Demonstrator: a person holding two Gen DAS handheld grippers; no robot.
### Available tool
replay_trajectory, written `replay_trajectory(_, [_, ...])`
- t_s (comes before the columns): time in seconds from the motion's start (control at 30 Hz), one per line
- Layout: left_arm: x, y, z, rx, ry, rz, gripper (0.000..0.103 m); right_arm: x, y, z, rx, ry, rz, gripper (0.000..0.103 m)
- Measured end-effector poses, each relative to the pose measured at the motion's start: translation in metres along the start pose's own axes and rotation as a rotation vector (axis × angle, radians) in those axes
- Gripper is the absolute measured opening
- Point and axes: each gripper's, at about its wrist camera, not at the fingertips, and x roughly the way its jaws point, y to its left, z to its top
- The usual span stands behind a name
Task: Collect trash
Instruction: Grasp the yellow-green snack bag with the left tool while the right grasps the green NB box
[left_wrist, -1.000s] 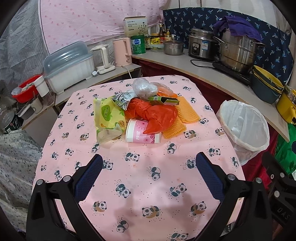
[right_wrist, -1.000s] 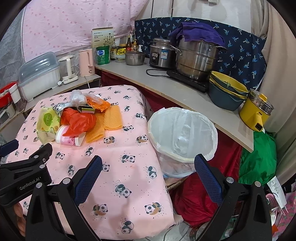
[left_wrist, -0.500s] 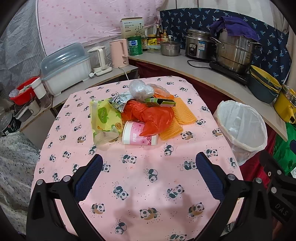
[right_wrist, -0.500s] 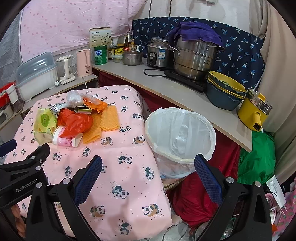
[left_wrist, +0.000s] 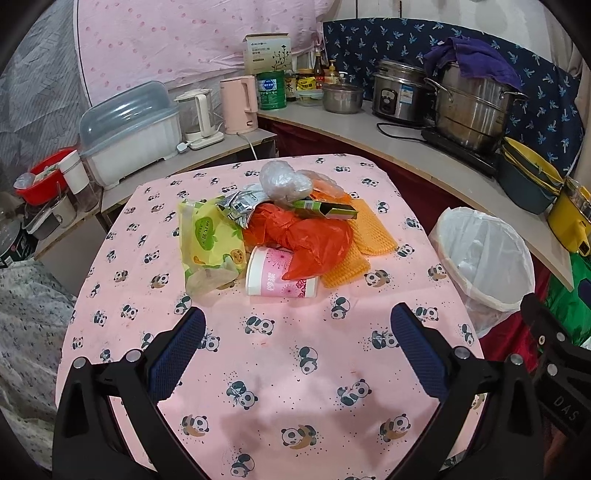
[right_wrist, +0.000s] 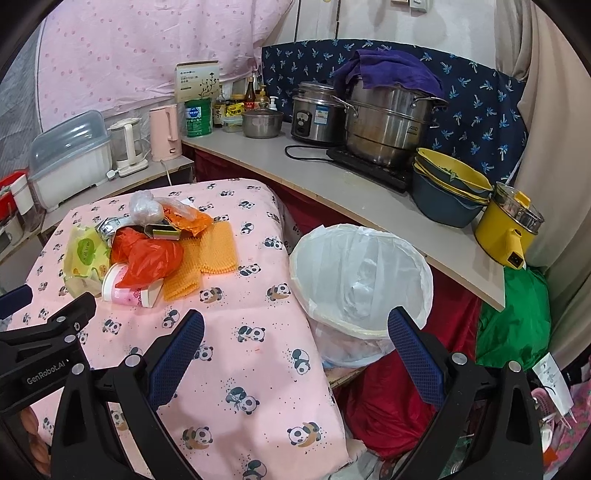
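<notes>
A heap of trash lies mid-table on the pink panda cloth (left_wrist: 288, 369): a tipped pink paper cup (left_wrist: 279, 277), an orange plastic bag (left_wrist: 306, 236), a yellow-green wrapper (left_wrist: 207, 236), orange mesh pads (left_wrist: 369, 229), a green box (left_wrist: 325, 209), a silver packet (left_wrist: 240, 203) and a clear crumpled bag (left_wrist: 282, 181). My left gripper (left_wrist: 295, 328) is open and empty, near the cup's front. My right gripper (right_wrist: 295, 332) is open and empty, over the table's right edge. A white-lined bin (right_wrist: 362, 280) stands right of the table; it also shows in the left wrist view (left_wrist: 484, 254).
A counter (right_wrist: 332, 184) curves behind with steel pots (right_wrist: 388, 118), a rice cooker (right_wrist: 314, 110), stacked bowls (right_wrist: 447, 188) and a yellow pot (right_wrist: 509, 225). A pink kettle (left_wrist: 240, 105) and a dish box (left_wrist: 129, 133) sit at back left. A green bag (right_wrist: 513, 314) lies at right.
Both grippers have drifted slightly forward and left, so the trash heap and bin sit a little nearer in view. Both stay open and empty.
</notes>
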Motion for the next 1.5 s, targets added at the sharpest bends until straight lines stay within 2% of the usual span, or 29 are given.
replay_trajectory(0.47, [0.058,0.075,0.026,-0.114,0.05,0.092,0.096,0.04,0.044,0.028,-0.013,0.01,0.093,0.096])
replay_trajectory(0.83, [0.112,0.124,0.041,-0.177,0.111,0.104,0.095,0.085,0.104,0.06,-0.036,0.037,0.245,0.096])
replay_trajectory(1.0, [0.132,0.131,0.044,-0.18,0.148,0.068,0.083,0.113,0.137,0.077,-0.063,0.05,0.287,0.096])
replay_trajectory(1.2, [0.147,0.132,0.045,-0.17,0.172,0.019,0.062,0.154,0.164,0.09,-0.075,0.084,0.313,0.096])
replay_trajectory(1.27, [0.151,0.132,0.046,-0.167,0.182,0.004,0.047,0.17,0.169,0.093,-0.075,0.107,0.314,0.095])
replay_trajectory(1.33, [0.156,0.132,0.044,-0.165,0.198,-0.01,0.037,0.183,0.171,0.093,-0.065,0.137,0.323,0.093])
replay_trajectory(1.37, [0.157,0.132,0.044,-0.167,0.203,-0.016,0.026,0.19,0.172,0.093,-0.06,0.153,0.327,0.09])
replay_trajectory(1.5, [0.16,0.132,0.042,-0.167,0.209,-0.027,0.012,0.211,0.174,0.089,-0.027,0.213,0.349,0.082])
